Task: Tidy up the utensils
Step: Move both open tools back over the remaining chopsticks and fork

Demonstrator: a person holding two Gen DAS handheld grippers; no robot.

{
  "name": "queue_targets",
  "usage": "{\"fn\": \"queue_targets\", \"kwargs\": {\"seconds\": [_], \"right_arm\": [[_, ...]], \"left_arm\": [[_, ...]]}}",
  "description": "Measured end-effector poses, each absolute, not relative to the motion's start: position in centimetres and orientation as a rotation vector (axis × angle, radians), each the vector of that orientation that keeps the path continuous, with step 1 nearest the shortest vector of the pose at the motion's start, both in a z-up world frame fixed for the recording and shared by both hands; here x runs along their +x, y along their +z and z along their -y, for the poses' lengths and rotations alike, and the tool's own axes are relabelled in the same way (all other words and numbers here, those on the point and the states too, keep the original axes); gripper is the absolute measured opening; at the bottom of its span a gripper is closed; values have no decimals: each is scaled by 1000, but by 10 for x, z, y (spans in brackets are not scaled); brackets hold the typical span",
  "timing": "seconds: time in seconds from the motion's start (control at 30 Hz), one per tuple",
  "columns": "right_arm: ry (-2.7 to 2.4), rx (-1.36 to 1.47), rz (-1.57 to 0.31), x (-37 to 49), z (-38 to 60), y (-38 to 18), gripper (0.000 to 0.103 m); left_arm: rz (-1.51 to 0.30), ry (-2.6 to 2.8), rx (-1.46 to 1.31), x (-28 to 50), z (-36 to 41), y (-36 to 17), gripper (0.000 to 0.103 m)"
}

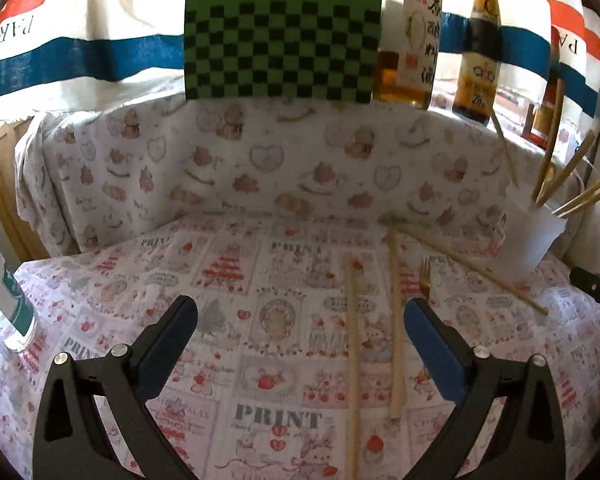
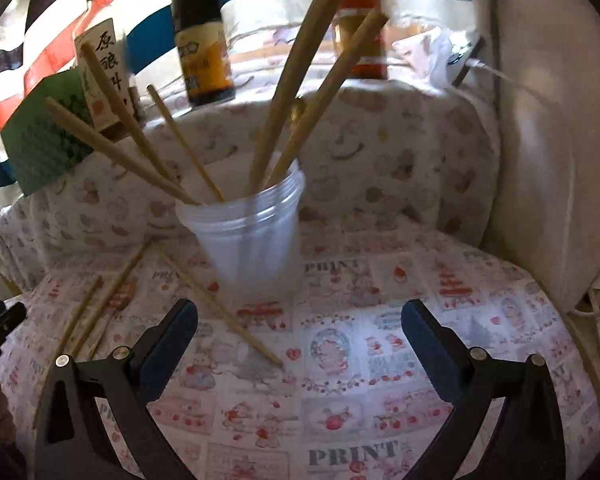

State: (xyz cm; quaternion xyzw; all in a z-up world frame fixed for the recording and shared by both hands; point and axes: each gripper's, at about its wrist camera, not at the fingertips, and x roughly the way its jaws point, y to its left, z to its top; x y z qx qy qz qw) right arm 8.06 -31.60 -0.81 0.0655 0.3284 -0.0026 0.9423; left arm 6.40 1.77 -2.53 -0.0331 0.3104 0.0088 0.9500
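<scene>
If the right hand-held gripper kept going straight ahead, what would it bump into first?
Most likely the translucent plastic cup holding wooden chopsticks; the right hand-held gripper is open and points at it, though depth is unclear.

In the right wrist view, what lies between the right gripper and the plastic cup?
One loose chopstick lies slanted on the tablecloth between the open right gripper and the plastic cup.

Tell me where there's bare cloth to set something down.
Free: the tablecloth right of the plastic cup, up to the wall, and the left side between the clear bottle and loose chopsticks. Crowded: around the chopsticks and fork.
</scene>
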Motion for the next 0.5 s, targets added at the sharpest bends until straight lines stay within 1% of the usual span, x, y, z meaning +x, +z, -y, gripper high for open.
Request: {"fn": "queue_targets", "kwargs": {"seconds": [0.17, 0.2, 0.23, 0.27, 0.33, 0.4, 0.47, 0.5], "right_arm": [[126, 87, -799, 96, 300, -19, 102], [158, 86, -821, 99, 296, -22, 100], [162, 74, -831, 99, 293, -24, 92], [154, 42, -844, 100, 288, -27, 87], [147, 21, -849, 101, 285, -29, 70], [91, -57, -841, 101, 277, -35, 63], [80, -64, -841, 101, 278, -37, 59], [83, -55, -853, 103, 279, -38, 56]], "left_arm": [[-670, 29, -94, 68, -23, -33, 102], [-675, 30, -99, 70, -24, -33, 102], [-679, 32, -105, 70, -25, -34, 102], [-682, 34, -108, 71, -25, -35, 102], [-685, 37, -104, 71, -25, -35, 102], [-677, 38, -97, 69, -26, -33, 102], [-668, 33, -99, 67, -27, -30, 102], [-668, 32, -106, 67, -28, -30, 102]]}}
